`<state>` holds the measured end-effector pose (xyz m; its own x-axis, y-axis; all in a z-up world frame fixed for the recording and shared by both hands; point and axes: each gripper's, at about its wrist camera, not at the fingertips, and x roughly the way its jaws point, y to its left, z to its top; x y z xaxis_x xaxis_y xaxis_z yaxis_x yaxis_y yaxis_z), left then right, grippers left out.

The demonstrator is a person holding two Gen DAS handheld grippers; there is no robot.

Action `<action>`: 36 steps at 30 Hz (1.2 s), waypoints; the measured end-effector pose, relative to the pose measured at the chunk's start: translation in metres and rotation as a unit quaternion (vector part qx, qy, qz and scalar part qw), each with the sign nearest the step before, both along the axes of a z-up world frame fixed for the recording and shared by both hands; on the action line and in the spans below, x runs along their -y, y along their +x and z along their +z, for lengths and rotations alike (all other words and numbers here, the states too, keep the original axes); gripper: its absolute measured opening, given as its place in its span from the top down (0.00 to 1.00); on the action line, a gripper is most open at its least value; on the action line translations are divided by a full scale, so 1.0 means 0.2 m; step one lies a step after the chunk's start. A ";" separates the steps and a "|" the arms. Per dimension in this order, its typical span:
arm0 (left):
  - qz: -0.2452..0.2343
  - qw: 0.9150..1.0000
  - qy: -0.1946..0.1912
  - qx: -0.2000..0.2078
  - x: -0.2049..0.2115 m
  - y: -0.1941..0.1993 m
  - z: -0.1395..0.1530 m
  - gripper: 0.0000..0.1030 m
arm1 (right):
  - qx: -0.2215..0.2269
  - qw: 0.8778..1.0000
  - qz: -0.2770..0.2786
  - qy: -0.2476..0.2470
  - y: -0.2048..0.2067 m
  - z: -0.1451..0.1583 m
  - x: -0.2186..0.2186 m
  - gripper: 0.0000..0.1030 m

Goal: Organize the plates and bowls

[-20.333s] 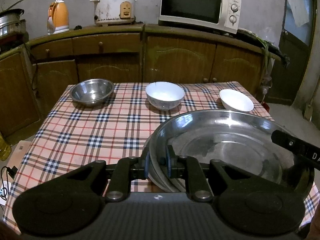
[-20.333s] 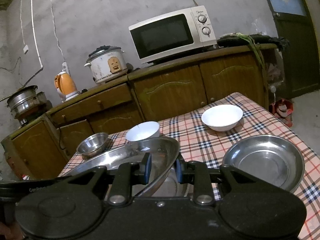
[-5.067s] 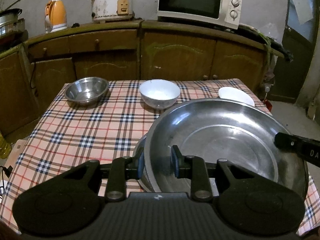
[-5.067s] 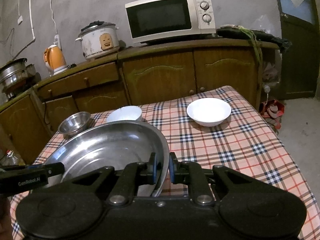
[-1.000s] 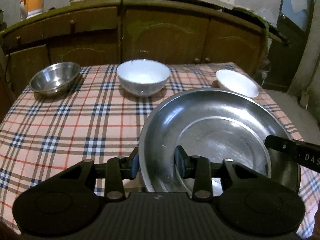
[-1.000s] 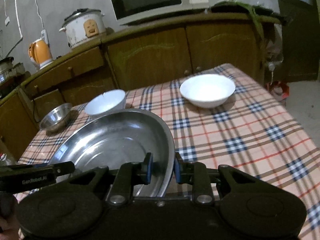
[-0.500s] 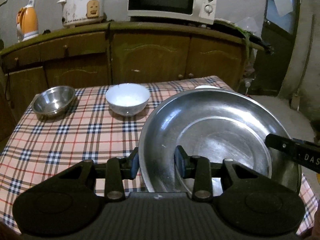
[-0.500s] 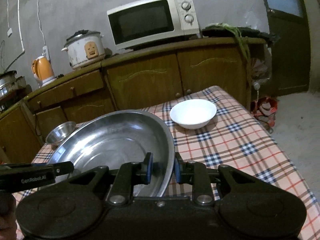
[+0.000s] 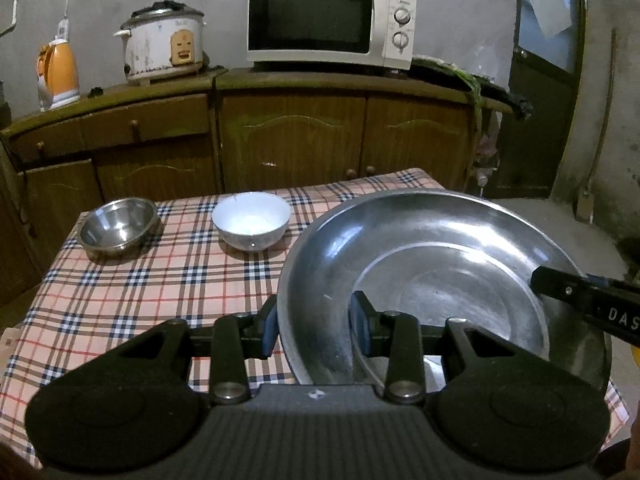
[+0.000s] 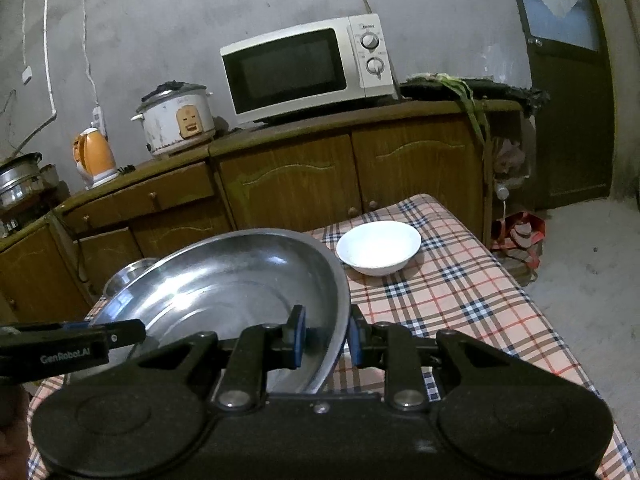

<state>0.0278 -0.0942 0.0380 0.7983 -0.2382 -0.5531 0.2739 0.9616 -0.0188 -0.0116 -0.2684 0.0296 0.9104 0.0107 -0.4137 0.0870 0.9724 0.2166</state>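
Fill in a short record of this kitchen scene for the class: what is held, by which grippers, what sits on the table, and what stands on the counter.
held: steel plate
left gripper: shut on plate rim
right gripper: shut on opposite rim
on table: steel bowl, blue-white bowl, white bowl
on counter: microwave, rice cooker, kettle

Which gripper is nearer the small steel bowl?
Left. The left gripper grips the big steel plate's edge on the side facing the small steel bowl; the right gripper grips the opposite edge.
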 end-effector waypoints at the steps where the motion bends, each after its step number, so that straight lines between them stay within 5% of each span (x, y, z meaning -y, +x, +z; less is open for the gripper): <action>1: 0.000 1.000 0.000 0.002 0.00 -0.01 0.01 0.64 | 0.002 1.000 0.000 -0.001 -0.01 0.01 0.00 0.72; 36: 0.068 0.998 -0.001 0.010 -0.32 -0.11 0.07 0.64 | 0.001 0.998 0.066 -0.019 -0.01 0.08 -0.36 0.72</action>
